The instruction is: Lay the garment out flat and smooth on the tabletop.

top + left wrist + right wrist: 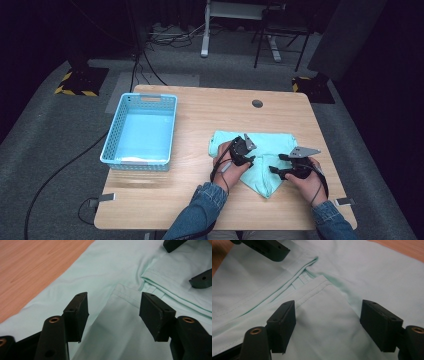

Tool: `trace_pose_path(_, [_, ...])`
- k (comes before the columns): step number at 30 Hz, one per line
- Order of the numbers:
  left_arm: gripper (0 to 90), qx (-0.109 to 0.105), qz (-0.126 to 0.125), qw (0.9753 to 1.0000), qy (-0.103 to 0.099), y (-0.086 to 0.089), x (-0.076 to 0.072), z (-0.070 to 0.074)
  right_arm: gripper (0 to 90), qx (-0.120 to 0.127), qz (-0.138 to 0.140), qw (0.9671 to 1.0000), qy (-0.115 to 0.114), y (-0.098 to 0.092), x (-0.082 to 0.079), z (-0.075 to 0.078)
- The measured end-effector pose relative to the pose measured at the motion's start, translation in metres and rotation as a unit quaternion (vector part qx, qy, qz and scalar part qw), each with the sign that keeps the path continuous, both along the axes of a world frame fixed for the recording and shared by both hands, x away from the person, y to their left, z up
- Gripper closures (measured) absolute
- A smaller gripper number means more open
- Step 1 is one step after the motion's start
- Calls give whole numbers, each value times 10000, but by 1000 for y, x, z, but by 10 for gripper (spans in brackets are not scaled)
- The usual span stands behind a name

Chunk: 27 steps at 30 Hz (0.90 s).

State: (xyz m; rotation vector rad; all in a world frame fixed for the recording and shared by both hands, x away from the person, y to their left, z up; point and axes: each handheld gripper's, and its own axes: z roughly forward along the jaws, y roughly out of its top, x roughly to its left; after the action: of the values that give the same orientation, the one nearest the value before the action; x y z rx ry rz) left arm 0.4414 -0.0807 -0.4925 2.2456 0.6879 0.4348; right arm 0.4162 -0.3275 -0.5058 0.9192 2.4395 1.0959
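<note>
**Hovering over a folded mint-green garment, both grippers spread**

Lying on the right half of the wooden table (200, 195), the mint-green garment (267, 142) is partly folded, with a hemmed flap drawn down toward the near edge. Well apart from it, a light blue perforated basket (112, 145) stands on the table's left half.

Left gripper (243, 150): held in the person's left hand (227, 165), forearm in a denim sleeve (200, 210) entering from the bottom of the high view and angled up and right. In the left gripper view its jaws stand wide apart, straddling a stitched hem corner (120, 288) of the cloth, with nothing between the pads. Whether the pads touch the fabric cannot be told.

Right gripper (277, 164): held in the right hand (307, 180), wrist angled inward so that the tool points left toward the other gripper. In the right gripper view the jaws are likewise spread, set to either side of a double-stitched folded edge (317, 288), gripping nothing.

The two grippers sit near each other over the garment's middle, apart.
</note>
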Motion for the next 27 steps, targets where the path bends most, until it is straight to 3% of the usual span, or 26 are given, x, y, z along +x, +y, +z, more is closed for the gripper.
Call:
trace_pose_path(3, [483, 49, -62, 9999, 94, -3, 3, -5, 288, 2, 0, 10000, 0, 0, 0, 0])
trace_pose_path(6, [529, -84, -122, 9998, 167, -3, 4, -7, 287, 5, 2, 10000, 2, 0, 0, 0])
trace_pose_path(9, [710, -6, -150, 9997, 178, -3, 1, -4, 288, 6, 2, 10000, 4, 0, 0, 0])
trace_pose_path(13, [863, -40, -130, 9998, 168, 0, -4, 2, 288, 4, 1, 10000, 2, 0, 0, 0])
trace_pose_path(22, [885, -153, -146, 9998, 24, 8, -18, 20, 288, 5, -7, 10000, -2, 0, 0, 0])
trace_pose_path(27, [885, -191, -74, 9998, -65, 23, -29, 27, 288, 7, -5, 10000, -1, 0, 0, 0])
